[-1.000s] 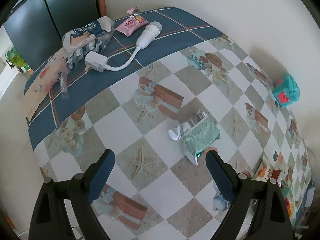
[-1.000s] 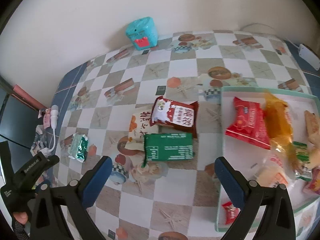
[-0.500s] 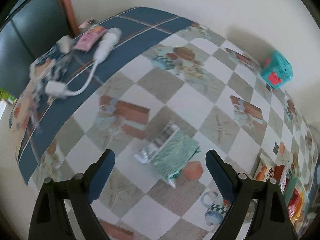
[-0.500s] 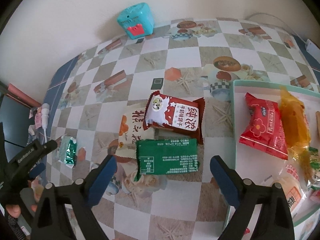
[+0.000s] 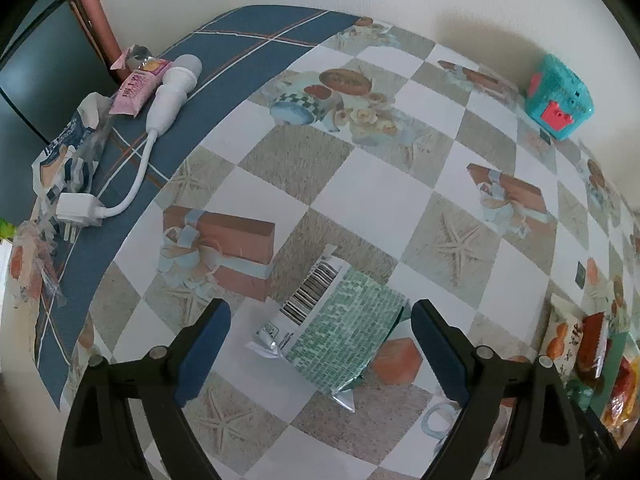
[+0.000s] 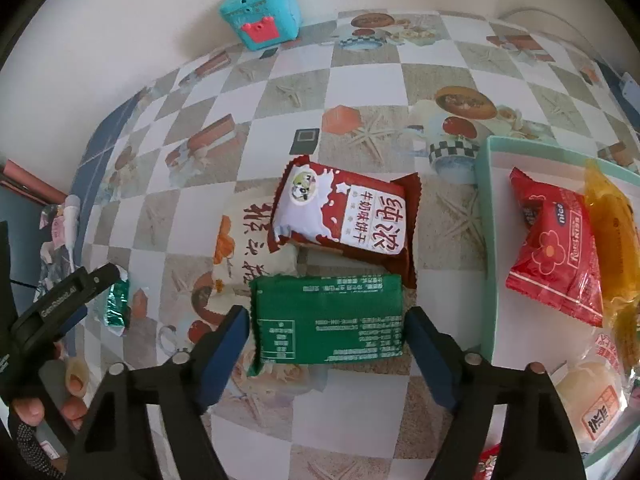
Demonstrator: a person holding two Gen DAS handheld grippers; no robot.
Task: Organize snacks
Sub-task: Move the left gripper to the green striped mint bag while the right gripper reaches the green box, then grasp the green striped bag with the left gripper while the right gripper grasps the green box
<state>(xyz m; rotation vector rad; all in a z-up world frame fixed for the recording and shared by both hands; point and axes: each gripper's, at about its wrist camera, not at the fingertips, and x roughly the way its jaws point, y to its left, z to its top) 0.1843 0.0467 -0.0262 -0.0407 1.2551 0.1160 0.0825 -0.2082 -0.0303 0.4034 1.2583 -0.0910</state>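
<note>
**A:** Green everywhere lol. Right gripper [image 6: 326,344] has its fingers spread wide with the dark green packet [image 6: 328,322] sitting flat on the counter [image 6: 360,80] right between them. Long axis runs left-right, so the packet's short ends point at the two pads, and each end looks just beside its pad, not touching as far as anyone can tell.

**B:** And the left one?

**A:** Left gripper [image 5: 320,344] is also spread wide, nothing held. The pale green foil packet [image 5: 340,328] lies between its fingers but skewed: long axis goes diagonally, barcode end far-left, crimped end near-right. Closer to the right finger.

**B:** So each hand has its own target?

**A:** Looks that way. The tray [image 6: 486,240] with the red packet [image 6: 554,252] is just right of the right gripper, well away from the left one. Guessing the right hand has the shorter trip, and the left needs a twist to square up first.
</note>
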